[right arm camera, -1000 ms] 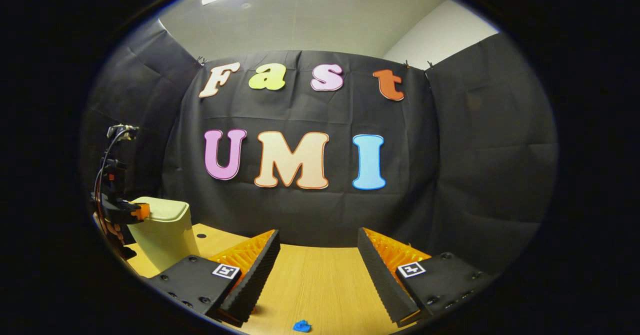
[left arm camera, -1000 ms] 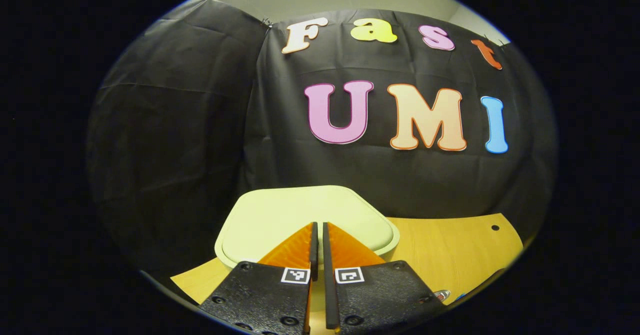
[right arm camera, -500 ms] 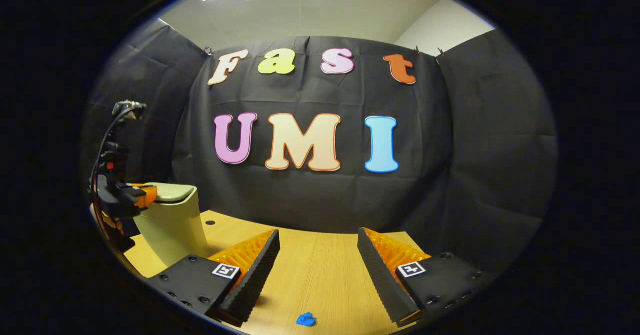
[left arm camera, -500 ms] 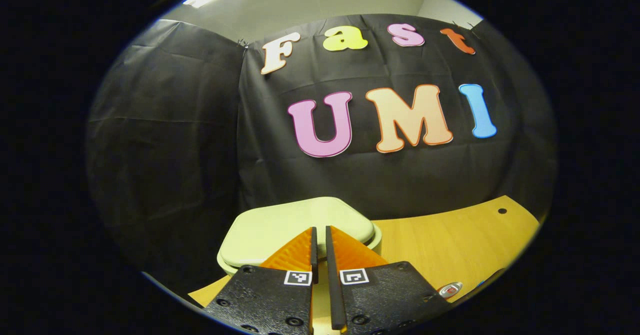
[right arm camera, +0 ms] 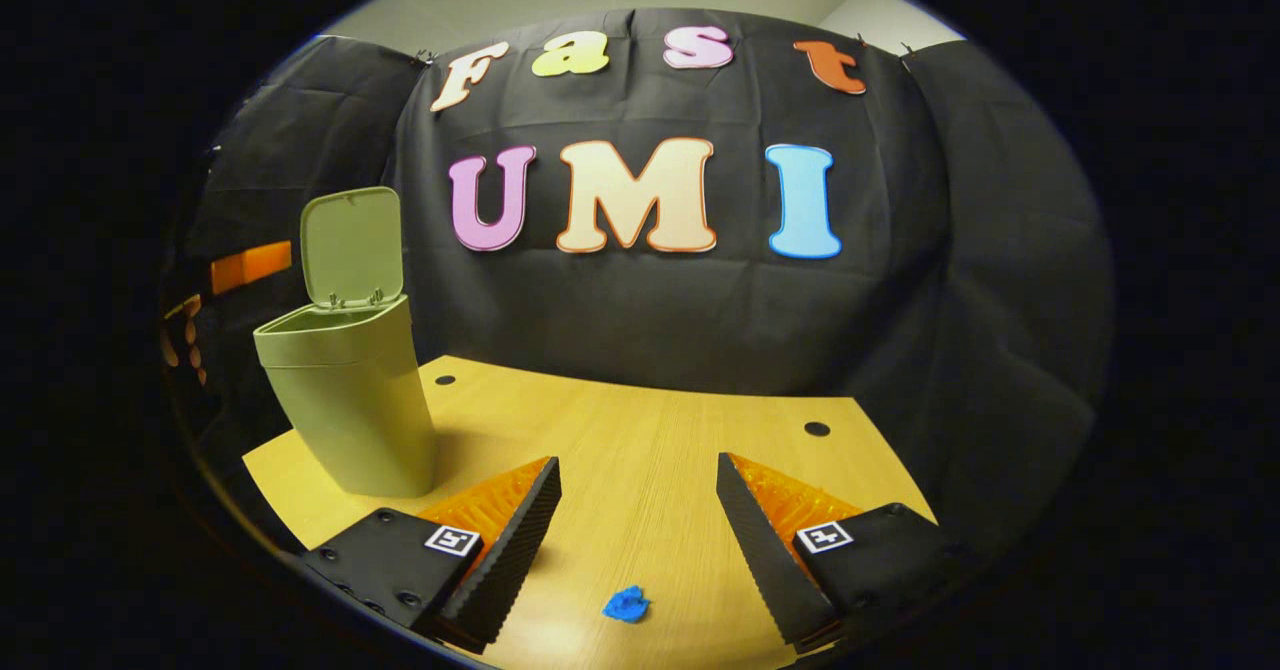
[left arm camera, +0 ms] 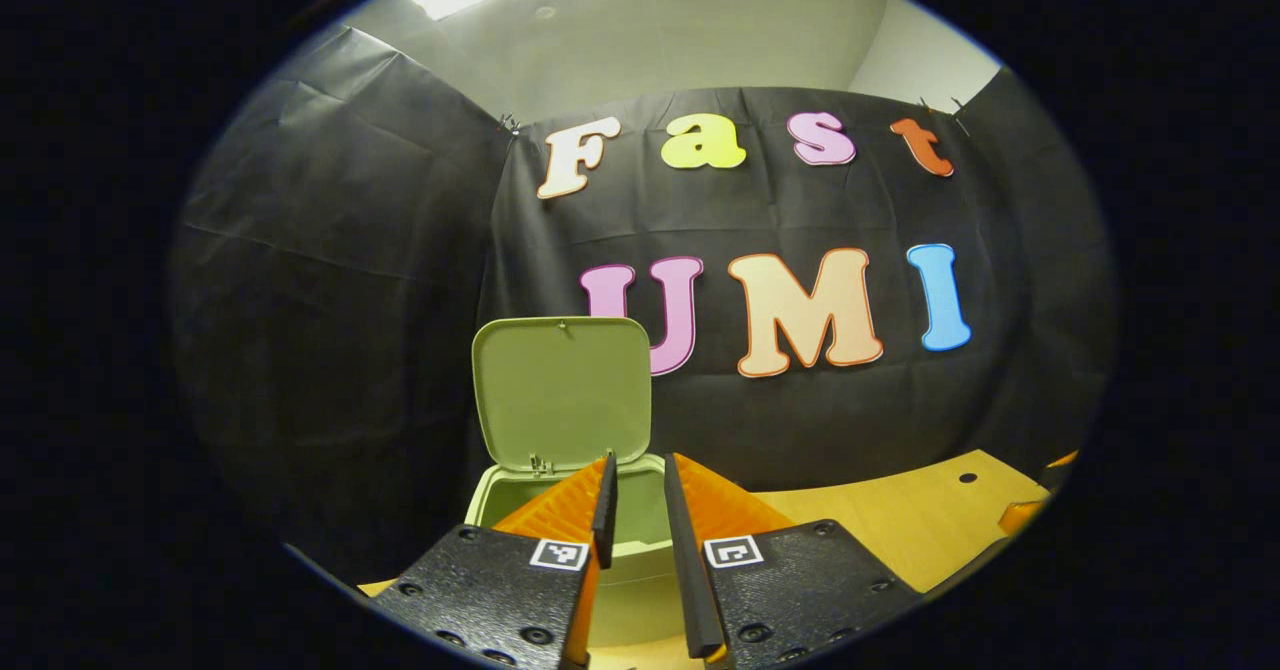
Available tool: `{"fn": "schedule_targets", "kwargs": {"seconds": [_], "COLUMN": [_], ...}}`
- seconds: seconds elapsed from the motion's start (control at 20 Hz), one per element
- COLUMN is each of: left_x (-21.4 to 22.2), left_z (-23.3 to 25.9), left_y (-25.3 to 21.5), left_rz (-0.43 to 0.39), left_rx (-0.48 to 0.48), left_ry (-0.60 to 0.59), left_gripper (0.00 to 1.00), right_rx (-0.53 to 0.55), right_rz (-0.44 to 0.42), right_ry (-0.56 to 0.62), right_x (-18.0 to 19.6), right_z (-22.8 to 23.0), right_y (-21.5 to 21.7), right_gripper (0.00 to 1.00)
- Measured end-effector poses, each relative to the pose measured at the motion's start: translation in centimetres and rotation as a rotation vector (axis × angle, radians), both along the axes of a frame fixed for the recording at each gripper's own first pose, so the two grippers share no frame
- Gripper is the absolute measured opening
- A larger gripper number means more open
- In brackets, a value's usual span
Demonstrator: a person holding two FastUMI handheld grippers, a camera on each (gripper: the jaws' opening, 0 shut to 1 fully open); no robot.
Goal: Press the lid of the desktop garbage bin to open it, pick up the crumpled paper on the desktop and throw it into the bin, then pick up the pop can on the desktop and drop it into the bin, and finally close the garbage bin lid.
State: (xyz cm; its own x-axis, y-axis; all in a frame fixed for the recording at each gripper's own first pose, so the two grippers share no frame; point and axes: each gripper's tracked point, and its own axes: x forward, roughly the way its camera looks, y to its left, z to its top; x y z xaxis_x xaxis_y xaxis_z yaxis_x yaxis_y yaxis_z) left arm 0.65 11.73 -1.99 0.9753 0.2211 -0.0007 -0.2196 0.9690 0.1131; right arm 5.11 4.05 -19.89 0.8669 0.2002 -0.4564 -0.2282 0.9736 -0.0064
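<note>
The pale green bin (right arm camera: 345, 400) stands on the wooden desk at the left with its lid (right arm camera: 352, 245) swung upright. In the left gripper view the lid (left arm camera: 560, 395) rises just beyond my left gripper (left arm camera: 637, 462), which hovers in front of the bin's open mouth (left arm camera: 520, 495); its fingers stand a narrow gap apart and hold nothing. My right gripper (right arm camera: 638, 470) is wide open low over the desk. A small blue crumpled paper (right arm camera: 627, 604) lies on the desk between and below its fingers, untouched.
The wooden desk (right arm camera: 640, 430) has round holes (right arm camera: 817, 428) near its back edge. Black cloth walls close the booth behind and to the sides. At the left edge of the right gripper view, part of the other gripper (right arm camera: 250, 265) and a hand (right arm camera: 185, 340) show beside the bin.
The bin lid has sprung from flat to upright. My left gripper has lifted off it, and its fingers have parted a little. The right gripper view has tipped down toward the desk.
</note>
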Motion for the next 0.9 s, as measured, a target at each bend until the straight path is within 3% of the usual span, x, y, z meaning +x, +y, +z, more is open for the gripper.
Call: {"fn": "schedule_targets", "kwargs": {"seconds": [0.25, 0.7, 0.75, 0.9], "left_x": [-1.5, -3.6, -3.8, -4.7], "left_z": [1.7, 2.7, 2.9, 3.1], "left_y": [-0.8, -0.6, -0.5, -0.1], "left_rz": [-0.003, 0.037, 0.043, 0.064], "left_rx": [0.008, 0.046, 0.052, 0.059], "left_ry": [-0.036, -0.041, -0.043, -0.045], "left_gripper": [0.63, 0.83, 0.89, 0.90], "right_rx": [-0.070, -0.165, -0.179, -0.201], "right_rz": [0.028, 0.076, 0.081, 0.099], "right_ry": [0.133, 0.360, 0.385, 0.466], "right_x": [0.2, -1.2, -1.4, -2.5], "right_z": [-5.9, -15.2, -16.0, -18.8], "right_y": [-0.2, -1.1, -1.4, -1.7], "right_gripper": [0.99, 0.99, 0.99, 0.99]}}
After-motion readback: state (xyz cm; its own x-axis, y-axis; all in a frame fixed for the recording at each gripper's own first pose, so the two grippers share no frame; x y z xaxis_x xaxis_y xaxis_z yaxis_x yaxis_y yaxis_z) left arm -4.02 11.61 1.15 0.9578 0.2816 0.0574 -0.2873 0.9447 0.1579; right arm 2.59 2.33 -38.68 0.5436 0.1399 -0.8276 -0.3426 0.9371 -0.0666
